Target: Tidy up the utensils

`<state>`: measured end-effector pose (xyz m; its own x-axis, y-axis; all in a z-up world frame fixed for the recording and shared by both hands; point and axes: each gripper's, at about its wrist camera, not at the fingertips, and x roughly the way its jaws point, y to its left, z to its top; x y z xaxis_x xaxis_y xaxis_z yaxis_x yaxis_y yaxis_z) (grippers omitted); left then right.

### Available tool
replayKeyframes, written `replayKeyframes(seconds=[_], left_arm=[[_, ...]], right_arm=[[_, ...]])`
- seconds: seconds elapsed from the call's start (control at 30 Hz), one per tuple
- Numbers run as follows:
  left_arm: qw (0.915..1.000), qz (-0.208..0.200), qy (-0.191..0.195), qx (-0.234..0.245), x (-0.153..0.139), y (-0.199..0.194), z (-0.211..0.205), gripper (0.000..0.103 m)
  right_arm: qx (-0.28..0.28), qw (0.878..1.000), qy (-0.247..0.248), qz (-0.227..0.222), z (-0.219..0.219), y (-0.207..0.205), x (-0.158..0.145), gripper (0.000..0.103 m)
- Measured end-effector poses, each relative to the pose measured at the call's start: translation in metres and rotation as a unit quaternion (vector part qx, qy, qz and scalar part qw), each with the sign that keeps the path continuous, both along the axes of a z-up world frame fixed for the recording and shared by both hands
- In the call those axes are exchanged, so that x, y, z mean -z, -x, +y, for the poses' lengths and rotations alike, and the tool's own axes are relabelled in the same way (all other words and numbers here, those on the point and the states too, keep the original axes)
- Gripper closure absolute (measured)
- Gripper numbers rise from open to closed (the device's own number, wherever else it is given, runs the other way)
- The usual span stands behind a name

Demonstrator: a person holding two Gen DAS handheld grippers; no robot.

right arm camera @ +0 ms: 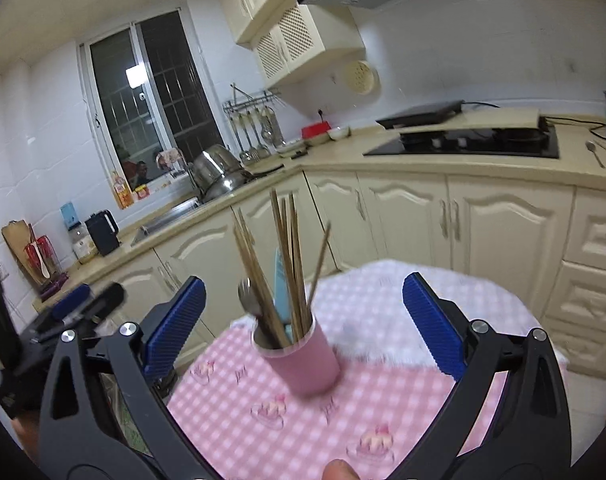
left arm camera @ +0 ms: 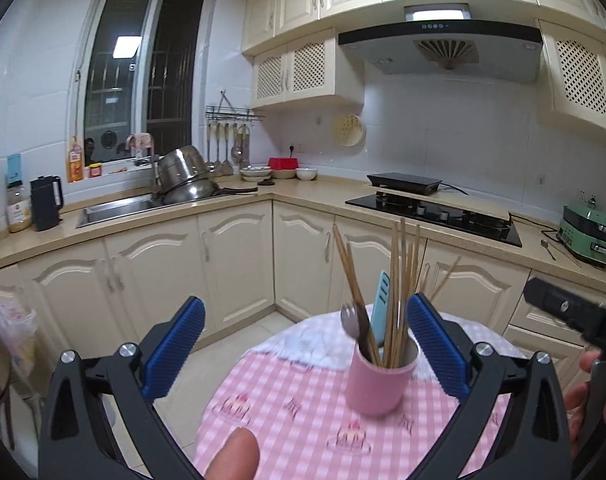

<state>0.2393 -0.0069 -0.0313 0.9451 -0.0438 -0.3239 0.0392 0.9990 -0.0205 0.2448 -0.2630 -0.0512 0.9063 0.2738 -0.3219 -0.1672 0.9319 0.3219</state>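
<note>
Through the left wrist camera we saw our left gripper [left arm camera: 305, 344] with its blue pads spread wide apart and nothing clamped between them. The pink cup [left arm camera: 381, 376] stood upright on the desk [left arm camera: 287, 408], which wore a pink checked cloth, and it sat toward the right pad without our being able to tell whether it touched. Out of the cup rose a bundle of wooden chopsticks [left arm camera: 395, 280], a light blue utensil [left arm camera: 381, 304] and a grey fork [left arm camera: 351, 320]. At the far right edge we caught the black body of our right gripper [left arm camera: 571, 312]. On the far counter at the right, a spoon [left arm camera: 547, 249] lay just beside a green appliance [left arm camera: 589, 236].

Through the right wrist camera our right gripper [right arm camera: 305, 332] also stood with its pads wide apart, gripping nothing. The cup [right arm camera: 303, 360] was between the pads but nearer the left one, clear of both, and it looked tilted and blurred. The chopsticks [right arm camera: 287, 264], the blue utensil [right arm camera: 281, 292] and the fork [right arm camera: 249, 300] stuck up from it. The desk [right arm camera: 383, 400] filled the near ground. Our left gripper [right arm camera: 83, 308] showed at the left, blurred. The spoon [right arm camera: 595, 153] lay on the far counter to the right of the black cooktop [right arm camera: 463, 144].
</note>
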Motion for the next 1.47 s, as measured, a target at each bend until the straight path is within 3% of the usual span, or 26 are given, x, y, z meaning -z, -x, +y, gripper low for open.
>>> replayKeyframes(seconds=[0.27,0.43,0.63,0.97,1.13,1.47], left_arm=[[0.9994,0.008,-0.009,-0.033,-0.019,0.085,0.007,0.004],[0.9992,-0.004,-0.005,-0.039,-0.034,0.138,0.009,0.004],[0.9991,-0.019,-0.003,-0.039,-0.047,0.18,0.011,0.004],[0.9987,-0.023,0.001,-0.045,-0.056,0.203,0.016,0.004],[0.9986,-0.037,0.01,-0.038,-0.057,0.205,0.016,0.004],[0.9985,-0.023,0.008,-0.049,-0.051,0.198,0.012,0.004]], right_arm=[[0.044,0.998,0.041,0.014,0.01,0.079,-0.011,0.006],[0.071,0.995,0.076,-0.013,0.022,0.131,-0.027,0.006],[0.091,0.99,0.1,-0.039,0.031,0.163,-0.036,0.006],[0.092,0.988,0.112,-0.05,0.042,0.181,-0.033,0.006],[0.088,0.989,0.109,-0.048,0.041,0.181,-0.033,0.006],[0.088,0.989,0.107,-0.048,0.04,0.182,-0.033,0.006]])
